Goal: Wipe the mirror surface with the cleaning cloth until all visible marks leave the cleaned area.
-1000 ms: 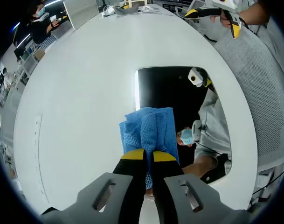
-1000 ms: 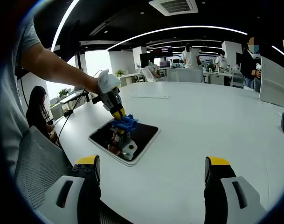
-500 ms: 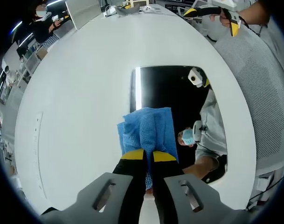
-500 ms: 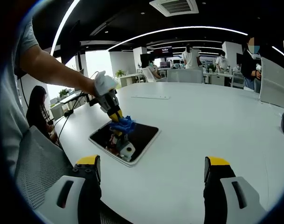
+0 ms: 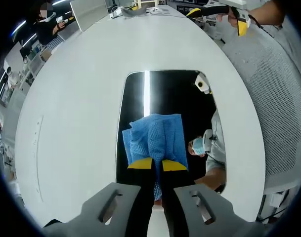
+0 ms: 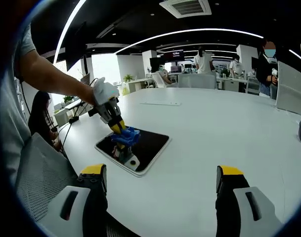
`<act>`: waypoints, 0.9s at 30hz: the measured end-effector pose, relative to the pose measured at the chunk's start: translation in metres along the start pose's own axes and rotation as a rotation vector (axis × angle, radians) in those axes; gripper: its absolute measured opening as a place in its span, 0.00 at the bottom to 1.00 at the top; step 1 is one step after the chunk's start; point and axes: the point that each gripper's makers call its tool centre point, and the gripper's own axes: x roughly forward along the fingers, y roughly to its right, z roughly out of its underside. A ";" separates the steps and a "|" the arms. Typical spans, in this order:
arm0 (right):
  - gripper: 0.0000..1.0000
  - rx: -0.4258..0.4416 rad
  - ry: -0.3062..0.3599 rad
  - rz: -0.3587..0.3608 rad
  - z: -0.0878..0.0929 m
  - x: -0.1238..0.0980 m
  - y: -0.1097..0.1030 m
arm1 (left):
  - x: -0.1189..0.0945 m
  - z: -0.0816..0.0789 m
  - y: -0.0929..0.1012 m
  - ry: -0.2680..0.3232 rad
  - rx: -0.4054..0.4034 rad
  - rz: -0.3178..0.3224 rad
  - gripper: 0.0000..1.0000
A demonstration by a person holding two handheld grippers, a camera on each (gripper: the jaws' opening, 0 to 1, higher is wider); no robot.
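Blue cloth (image 5: 155,138) bunched, pressed on flat dark rectangular mirror (image 5: 180,94).

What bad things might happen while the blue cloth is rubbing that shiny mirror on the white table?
1. The left gripper pinches only one bunched end of the blue cleaning cloth, so its yellow-tipped jaws might scrape the dark rectangular mirror.
2. The mirror lies loose near the edge of the white round table; hard wiping might slide it, since the right gripper hovers open and is not steadying it.
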 end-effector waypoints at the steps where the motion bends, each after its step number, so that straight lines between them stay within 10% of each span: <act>1: 0.91 0.000 0.000 0.000 0.000 0.000 0.000 | 0.000 0.000 0.002 0.001 -0.003 -0.001 0.01; 27: 0.90 -0.018 0.007 0.001 -0.001 -0.001 -0.001 | -0.002 -0.002 0.058 0.006 -0.040 -0.003 0.01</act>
